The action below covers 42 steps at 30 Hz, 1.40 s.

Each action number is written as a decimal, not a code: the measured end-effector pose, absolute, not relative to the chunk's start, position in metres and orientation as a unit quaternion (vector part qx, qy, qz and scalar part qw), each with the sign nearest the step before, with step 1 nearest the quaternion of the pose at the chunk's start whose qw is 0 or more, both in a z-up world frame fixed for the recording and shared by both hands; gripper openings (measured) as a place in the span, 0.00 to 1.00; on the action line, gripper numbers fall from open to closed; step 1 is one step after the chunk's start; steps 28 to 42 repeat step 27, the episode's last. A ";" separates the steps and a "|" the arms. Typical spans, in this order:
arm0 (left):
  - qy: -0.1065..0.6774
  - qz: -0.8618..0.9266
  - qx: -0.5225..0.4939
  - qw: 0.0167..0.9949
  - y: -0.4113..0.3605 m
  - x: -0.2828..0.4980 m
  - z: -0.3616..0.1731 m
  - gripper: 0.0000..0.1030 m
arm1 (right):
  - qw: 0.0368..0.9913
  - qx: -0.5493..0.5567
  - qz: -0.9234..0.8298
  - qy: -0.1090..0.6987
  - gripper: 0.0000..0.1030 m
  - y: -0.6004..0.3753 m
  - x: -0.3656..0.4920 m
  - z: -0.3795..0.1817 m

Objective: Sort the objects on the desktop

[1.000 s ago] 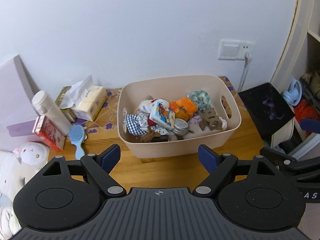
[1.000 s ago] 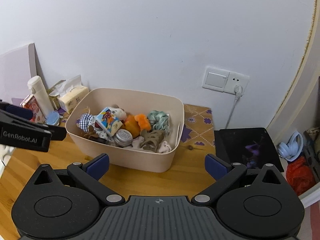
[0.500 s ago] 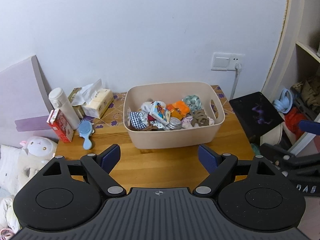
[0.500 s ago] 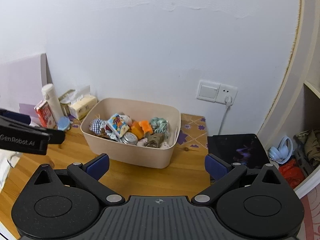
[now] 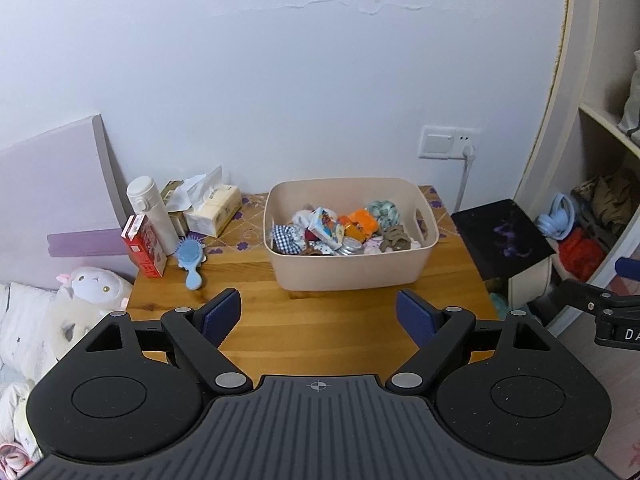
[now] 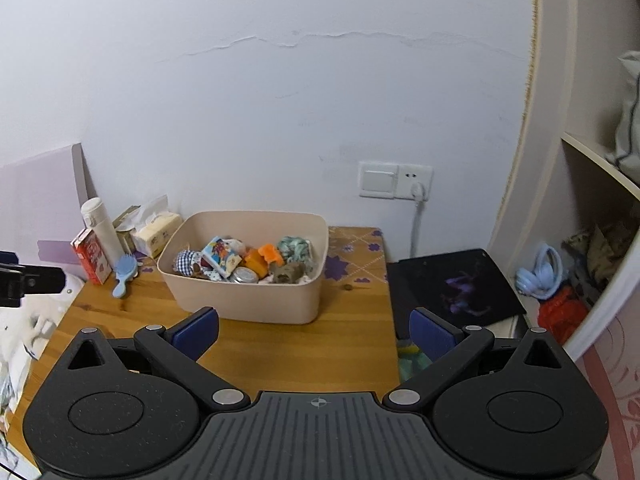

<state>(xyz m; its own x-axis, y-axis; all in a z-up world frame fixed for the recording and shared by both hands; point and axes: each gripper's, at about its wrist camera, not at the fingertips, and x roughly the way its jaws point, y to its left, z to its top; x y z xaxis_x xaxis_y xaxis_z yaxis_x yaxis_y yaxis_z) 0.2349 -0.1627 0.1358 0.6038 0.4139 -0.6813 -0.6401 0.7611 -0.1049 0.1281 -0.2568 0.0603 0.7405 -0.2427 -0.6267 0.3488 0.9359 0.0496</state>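
Note:
A beige storage bin (image 5: 356,268) (image 6: 256,300) stands on the wooden desk (image 5: 320,332) (image 6: 320,344), holding several small items: a checked cloth (image 5: 285,236), a picture card (image 5: 326,226), an orange toy (image 5: 362,220), a round tin (image 6: 245,276). Left of it lie a blue hairbrush (image 5: 190,258) (image 6: 124,268), a red carton (image 5: 145,246), a white bottle (image 5: 151,208) and a tissue pack (image 5: 212,210). My left gripper (image 5: 318,314) is open over the desk's near edge, well back from the bin. My right gripper (image 6: 314,332) is open too, likewise back from it. Both hold nothing.
A black stool top (image 5: 504,236) (image 6: 452,284) sits right of the desk, with a shelf unit, blue headphones (image 5: 556,220) and red cloth beyond. A plush toy (image 5: 90,284) and bedding lie left. A wall socket with a plugged cable (image 6: 416,192) is behind.
Both grippers have pulled back and up from the bin, which looks smaller now. More of the desk, the stool and the shelf has come into view. Both stay open.

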 end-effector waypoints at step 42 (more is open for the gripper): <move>0.326 0.270 -0.173 0.889 -0.195 0.206 0.152 0.83 | 0.926 0.096 -0.178 0.320 1.00 -0.253 0.078 0.088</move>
